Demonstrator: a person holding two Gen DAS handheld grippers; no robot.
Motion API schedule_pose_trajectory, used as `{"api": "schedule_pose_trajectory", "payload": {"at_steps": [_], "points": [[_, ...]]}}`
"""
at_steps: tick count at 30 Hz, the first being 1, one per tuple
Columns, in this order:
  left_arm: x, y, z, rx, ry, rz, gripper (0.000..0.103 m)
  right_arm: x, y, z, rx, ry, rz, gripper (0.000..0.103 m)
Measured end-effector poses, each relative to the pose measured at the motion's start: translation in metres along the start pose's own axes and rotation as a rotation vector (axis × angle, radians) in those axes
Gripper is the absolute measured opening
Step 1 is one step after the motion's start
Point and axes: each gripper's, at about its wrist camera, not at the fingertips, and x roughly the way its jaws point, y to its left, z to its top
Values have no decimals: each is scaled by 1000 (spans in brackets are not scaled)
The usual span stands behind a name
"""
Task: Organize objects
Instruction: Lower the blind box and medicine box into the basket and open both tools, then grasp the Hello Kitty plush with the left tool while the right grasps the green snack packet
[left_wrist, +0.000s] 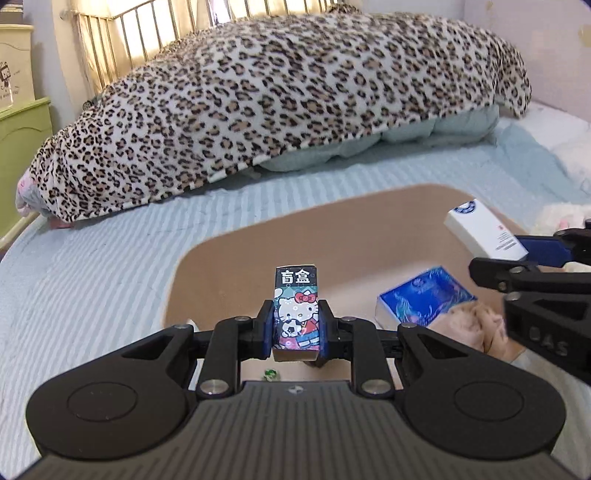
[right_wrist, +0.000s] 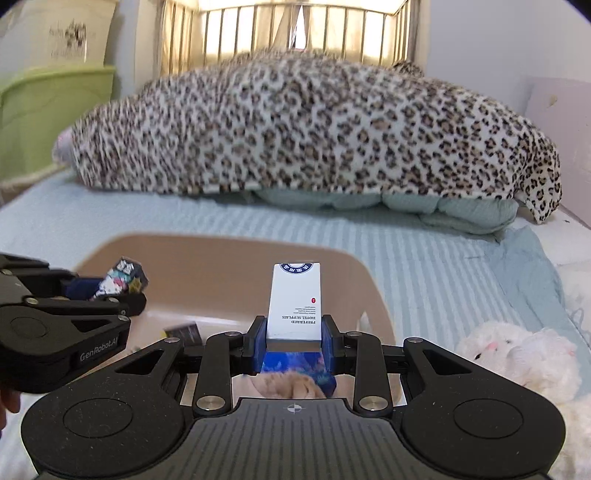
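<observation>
- Left gripper (left_wrist: 296, 326) clamps a glossy cartoon-cat blind box (left_wrist: 296, 312) above the smooth tan plastic tray (left_wrist: 229, 254).
- Right gripper (right_wrist: 294, 332) grips a white cardboard hotel-supplies box (right_wrist: 295, 301).
- Tray holds a blue tissue pack (left_wrist: 424, 297) and beige cloth (left_wrist: 469, 325).

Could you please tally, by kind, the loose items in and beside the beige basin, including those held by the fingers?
Small boxes: 3, the Hello Kitty box in the left gripper, white hotel-supplies box in the right gripper, and a dark box in the beige basin.
Blue tissue packs: 1.
White plush toys: 1.
Total: 5
</observation>
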Motion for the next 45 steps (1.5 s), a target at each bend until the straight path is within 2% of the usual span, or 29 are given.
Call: {"api": "schedule_pose_trajectory", "payload": {"at_steps": [2, 3, 5, 7, 8, 9, 11, 16, 18, 24, 33, 37, 45], "points": [[6, 1, -5, -19, 26, -1, 25, 7, -2, -3, 21, 24, 14, 28], [8, 1, -6, -29, 39, -2, 26, 8, -3, -4, 34, 31, 20, 36], [6, 3, -10, -32, 44, -10, 28, 5, -5, -7, 46, 21, 31, 42], [0, 4, -12, -24, 47, 2, 52, -4, -5, -8, 30, -6, 18, 54], [-5, 6, -12, -23, 33, 12, 73, -10, -5, -9, 24, -21, 13, 64], [-13, 8, -13, -25, 8, 20, 83, -17, -6, -9, 21, -38, 10, 70], [-28, 13, -16, -26, -20, 27, 89, -29, -10, -8, 31, -55, 20, 76], [-62, 27, -28, -46, -30, 21, 90, -53, -16, -13, 76, -44, 57, 81], [-74, 33, -35, -55, -21, 10, 90, -63, -15, -19, 69, -39, 61, 89], [-91, 39, -64, -39, 21, 6, 91, -81, -9, -46, 70, 0, 92, 95], [-84, 42, -109, -39, 115, -45, 91, -73, 9, -91, 28, 115, 135, 96], [-73, 40, -122, -60, 161, -83, 91, -63, 21, -105, 9, 143, 158, 96], [-54, 42, -135, -81, 205, -92, 91, -42, 41, -116, 32, 163, 208, 95]]}}
